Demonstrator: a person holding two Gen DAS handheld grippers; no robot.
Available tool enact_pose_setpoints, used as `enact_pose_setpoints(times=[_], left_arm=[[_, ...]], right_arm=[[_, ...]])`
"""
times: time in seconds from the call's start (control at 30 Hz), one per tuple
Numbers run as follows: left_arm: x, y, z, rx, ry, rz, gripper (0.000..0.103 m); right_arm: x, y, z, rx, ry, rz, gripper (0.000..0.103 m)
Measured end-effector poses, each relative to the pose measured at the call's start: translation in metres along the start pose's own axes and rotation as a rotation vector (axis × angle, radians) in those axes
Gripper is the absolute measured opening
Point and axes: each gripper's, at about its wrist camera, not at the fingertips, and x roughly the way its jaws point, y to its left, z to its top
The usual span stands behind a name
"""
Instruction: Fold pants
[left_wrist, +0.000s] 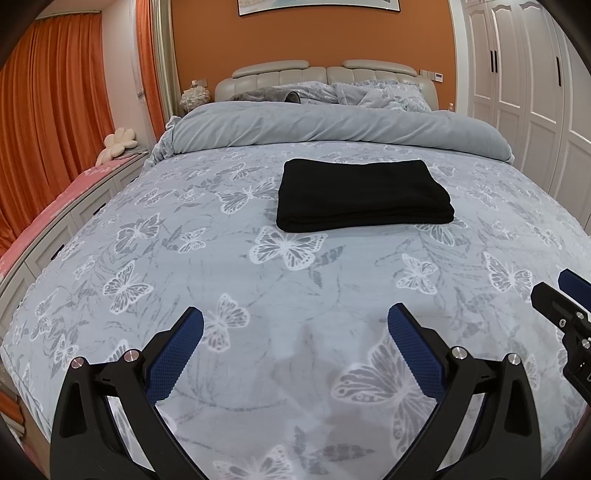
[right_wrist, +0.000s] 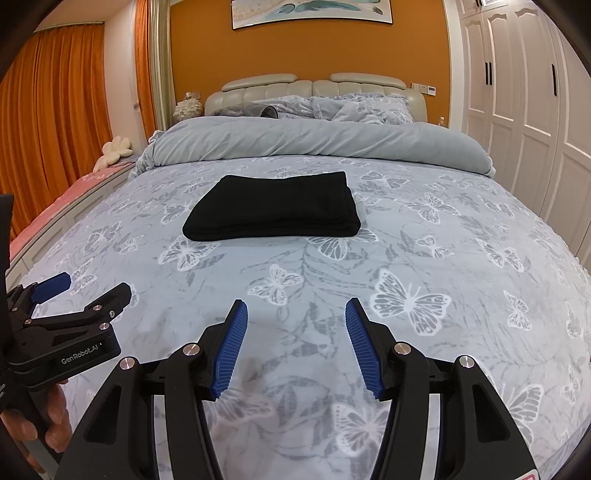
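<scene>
The black pants (left_wrist: 364, 194) lie folded into a neat flat rectangle on the middle of the bed; they also show in the right wrist view (right_wrist: 275, 208). My left gripper (left_wrist: 295, 317) is open and empty, held above the butterfly bedspread (left_wrist: 221, 266) well short of the pants. It shows at the left edge of the right wrist view (right_wrist: 94, 284). My right gripper (right_wrist: 296, 308) is open and empty, also short of the pants, to the right of the left one. One of its fingers (left_wrist: 554, 295) shows at the right edge of the left wrist view.
A rolled grey duvet (left_wrist: 332, 125) and pillows (left_wrist: 369, 94) lie at the head of the bed by a padded headboard (left_wrist: 325, 72). White wardrobe doors (left_wrist: 535, 92) stand on the right. A pink-topped bench (left_wrist: 55, 206) and orange curtains (left_wrist: 48, 92) are on the left.
</scene>
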Motion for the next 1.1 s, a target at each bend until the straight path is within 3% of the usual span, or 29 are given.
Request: enact_pose_setpoints(times=[0.13,0.2,0.6,1.1], left_arm=[[0.004,0.000,-0.003,0.000,0.013,0.003,0.098],[0.006,0.000,-0.005,0.004,0.017,0.003,0.098],[0.026,-0.007,-0.010,-0.001,0.057,-0.011,0.098],[0.026,-0.015,-0.010,0.018,0.050,-0.014,0.098]], right_arm=[[0.000,0.000,0.000,0.000,0.001,0.000,0.055],[0.002,0.001,0.000,-0.002,0.005,-0.005,0.061],[0.018,0.006,-0.002,-0.008,0.033,-0.004,0.061],[0.020,0.007,-0.001,-0.006,0.035,0.004,0.061]])
